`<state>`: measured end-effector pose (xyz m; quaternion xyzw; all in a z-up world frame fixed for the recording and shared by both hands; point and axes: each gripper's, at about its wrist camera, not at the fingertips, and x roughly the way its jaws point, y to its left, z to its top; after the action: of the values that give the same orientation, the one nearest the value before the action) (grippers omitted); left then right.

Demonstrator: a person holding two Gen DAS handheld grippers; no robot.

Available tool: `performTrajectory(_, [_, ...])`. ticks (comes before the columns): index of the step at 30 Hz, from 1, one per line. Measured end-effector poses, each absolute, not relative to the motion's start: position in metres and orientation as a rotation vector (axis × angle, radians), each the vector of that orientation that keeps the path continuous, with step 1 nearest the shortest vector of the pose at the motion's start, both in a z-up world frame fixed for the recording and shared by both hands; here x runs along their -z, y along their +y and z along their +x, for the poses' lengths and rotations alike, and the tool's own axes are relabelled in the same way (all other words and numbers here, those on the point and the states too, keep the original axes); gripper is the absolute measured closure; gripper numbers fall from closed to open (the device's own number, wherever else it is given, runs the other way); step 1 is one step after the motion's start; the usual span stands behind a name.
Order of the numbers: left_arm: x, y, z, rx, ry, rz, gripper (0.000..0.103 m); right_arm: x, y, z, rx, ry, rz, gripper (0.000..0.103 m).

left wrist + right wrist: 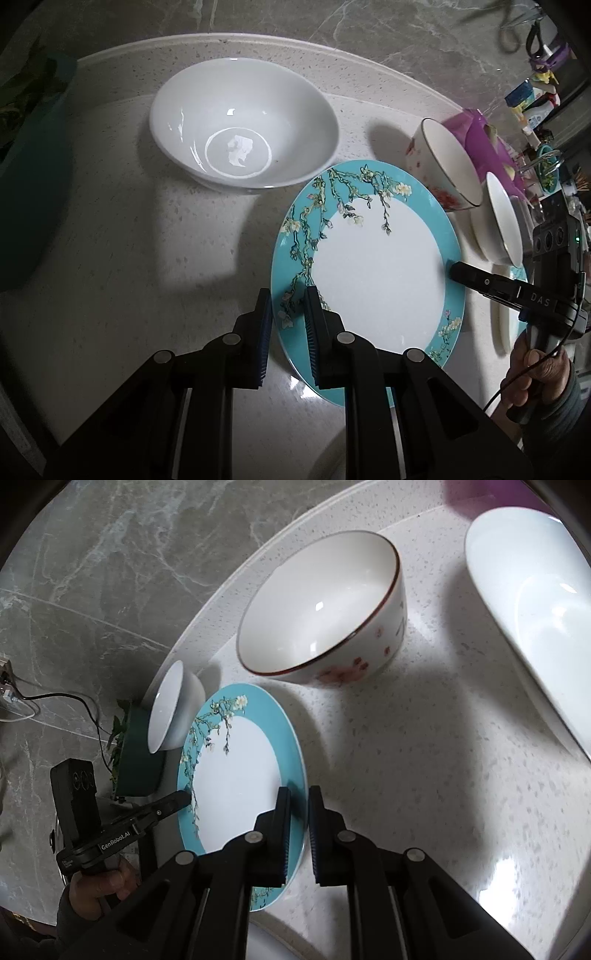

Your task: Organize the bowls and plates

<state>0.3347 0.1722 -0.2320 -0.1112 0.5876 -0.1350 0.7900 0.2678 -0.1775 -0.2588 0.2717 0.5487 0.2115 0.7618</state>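
Observation:
A teal-rimmed plate with a blossom pattern (373, 266) (236, 775) is held tilted above the speckled counter (129, 240). My left gripper (288, 295) is shut on its left rim. My right gripper (297, 794) is shut on its opposite rim, and shows in the left wrist view (458, 271). The left gripper shows in the right wrist view (183, 797). A large white bowl (242, 125) (173, 710) stands behind the plate. A floral bowl with a dark rim (443, 166) (325, 605) stands to the right. A white dish (502, 218) (535, 602) lies further right.
A purple container (476, 136) and cluttered items (535, 96) stand at the right edge of the counter. A dark green planter (29, 184) (136, 760) sits at the left. A grey marble floor (92, 572) lies beyond the counter's curved edge.

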Motion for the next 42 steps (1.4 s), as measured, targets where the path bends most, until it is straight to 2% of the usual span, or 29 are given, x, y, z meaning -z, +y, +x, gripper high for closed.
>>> performTrajectory(7, [0.198,0.163,0.303,0.321,1.240,-0.241,0.088,0.229,-0.186,0.240,-0.452,1.161,0.609,0.091])
performTrajectory(15, [0.175,0.155,0.228,0.360,1.247,-0.254,0.088,0.206,-0.191,0.176,-0.455,1.142,0.603,0.091])
performTrajectory(31, [0.203,0.137,0.110,0.400,1.294,-0.093,0.087,0.244,-0.202,0.075,-0.381,1.224,0.590,0.089])
performTrajectory(42, [0.222,0.117,0.098,0.374,1.298,-0.006,0.087,0.257,-0.194,0.057,-0.347,1.224,0.488,0.088])
